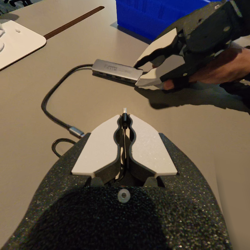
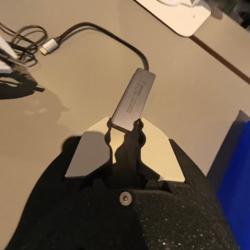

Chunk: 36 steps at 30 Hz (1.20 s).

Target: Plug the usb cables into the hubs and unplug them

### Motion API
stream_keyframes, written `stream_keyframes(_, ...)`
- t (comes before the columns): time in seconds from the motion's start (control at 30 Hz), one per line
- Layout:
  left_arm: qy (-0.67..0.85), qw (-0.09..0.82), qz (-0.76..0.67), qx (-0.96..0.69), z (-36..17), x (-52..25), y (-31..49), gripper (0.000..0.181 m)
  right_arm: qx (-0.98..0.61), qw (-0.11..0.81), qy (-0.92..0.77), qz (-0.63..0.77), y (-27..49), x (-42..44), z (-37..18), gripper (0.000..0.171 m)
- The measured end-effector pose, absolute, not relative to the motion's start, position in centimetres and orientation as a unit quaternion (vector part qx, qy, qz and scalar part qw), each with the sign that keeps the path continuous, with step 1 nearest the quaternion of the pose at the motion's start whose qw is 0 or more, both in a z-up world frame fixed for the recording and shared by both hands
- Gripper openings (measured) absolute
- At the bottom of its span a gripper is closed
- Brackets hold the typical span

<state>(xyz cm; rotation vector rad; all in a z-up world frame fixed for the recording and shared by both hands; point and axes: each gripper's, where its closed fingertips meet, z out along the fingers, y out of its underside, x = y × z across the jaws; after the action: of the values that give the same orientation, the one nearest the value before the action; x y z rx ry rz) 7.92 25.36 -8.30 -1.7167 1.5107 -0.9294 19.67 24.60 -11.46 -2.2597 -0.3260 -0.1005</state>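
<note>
A grey USB hub (image 1: 116,68) lies on the beige table with a row of ports facing me; it also shows in the right wrist view (image 2: 133,98). Its thick black cord (image 1: 54,89) curves to a loose metal plug (image 1: 75,131). My left gripper (image 1: 125,115) is shut on a thin black USB cable plug (image 1: 124,117), whose metal tip (image 1: 124,109) points toward the hub, some way short of it. My right gripper (image 2: 123,121) is shut on the hub's near end, one finger on each side; it also shows in the left wrist view (image 1: 139,73).
A blue bin (image 1: 146,16) stands behind the hub on the right. A white flat base (image 1: 20,40) lies at the far left. A brown slot (image 1: 74,22) runs across the table. Thin black cable loops (image 2: 25,42) lie beside the left gripper. A bare hand (image 1: 216,70) holds the right gripper. Across from one pair of fingers to the other is roughly 12 centimetres.
</note>
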Motion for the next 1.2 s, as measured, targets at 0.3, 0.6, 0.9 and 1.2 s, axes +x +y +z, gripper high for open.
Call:
stream_keyframes(0.3,0.574,0.329,-0.361,-0.657,-8.2,7.9,25.4,0.007,-0.837,0.489,-0.220,-0.111,24.2,17.6,-7.8,0.037)
stream_keyframes(0.6,0.569,0.324,-0.372,-0.658,-8.1,8.0,25.2,0.007,-0.787,0.534,-0.285,-0.121,23.6,14.6,-6.0,0.037)
stream_keyframes(0.9,0.515,0.268,-0.481,-0.657,-6.8,8.4,23.9,0.007,-0.737,0.600,-0.304,-0.070,22.7,12.2,-3.4,0.037)
stream_keyframes(1.2,0.422,0.198,-0.600,-0.650,-5.0,8.6,23.5,0.007,-0.732,0.631,-0.257,0.012,22.6,12.0,-2.5,0.037)
